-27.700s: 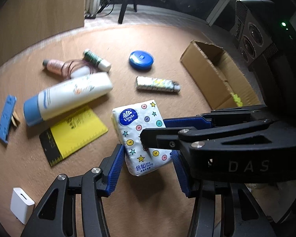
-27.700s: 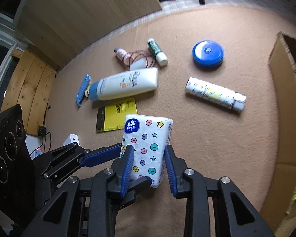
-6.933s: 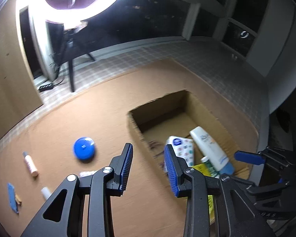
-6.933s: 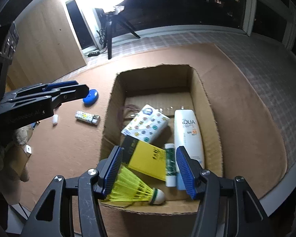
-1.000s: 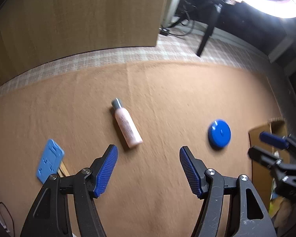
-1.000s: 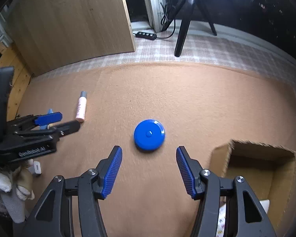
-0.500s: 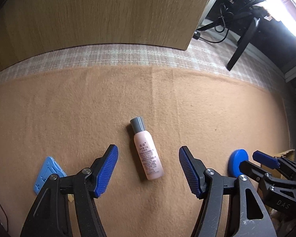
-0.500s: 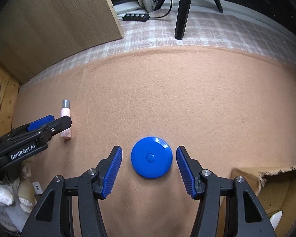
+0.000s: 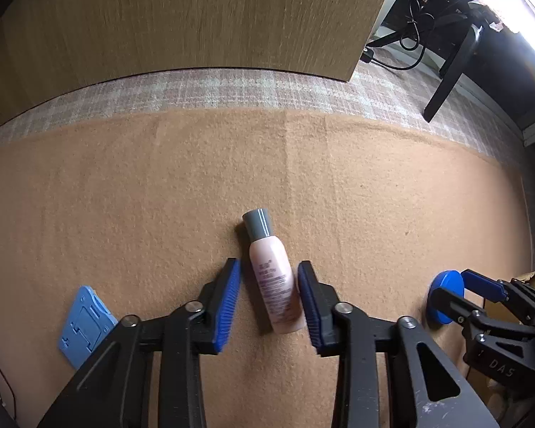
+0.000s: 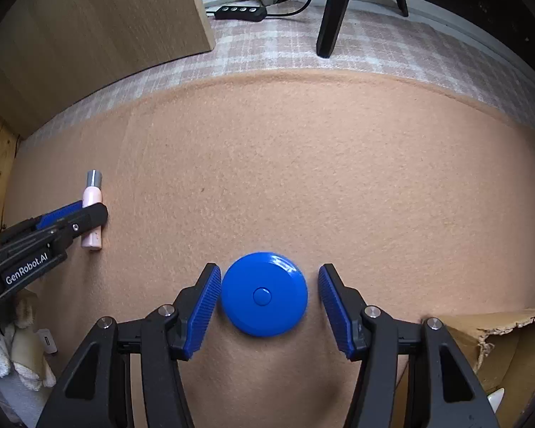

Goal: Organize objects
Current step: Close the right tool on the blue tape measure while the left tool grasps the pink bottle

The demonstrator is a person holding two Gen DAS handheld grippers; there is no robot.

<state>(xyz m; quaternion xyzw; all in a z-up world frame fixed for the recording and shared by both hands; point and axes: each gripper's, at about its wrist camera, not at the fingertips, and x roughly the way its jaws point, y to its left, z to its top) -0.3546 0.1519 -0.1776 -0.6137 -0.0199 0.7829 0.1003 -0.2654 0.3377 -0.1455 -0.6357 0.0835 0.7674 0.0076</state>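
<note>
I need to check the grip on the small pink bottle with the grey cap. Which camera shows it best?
The left wrist view: the small pink bottle with the grey cap lies full length between the left gripper fingers, which have just been closing. The right wrist view shows it small at the left edge, partly hidden by that gripper.

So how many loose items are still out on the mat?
3: a pink bottle between the left gripper's fingers, a blue disc between the right gripper's, and a blue plate at the left. Others may lie out of view.
</note>
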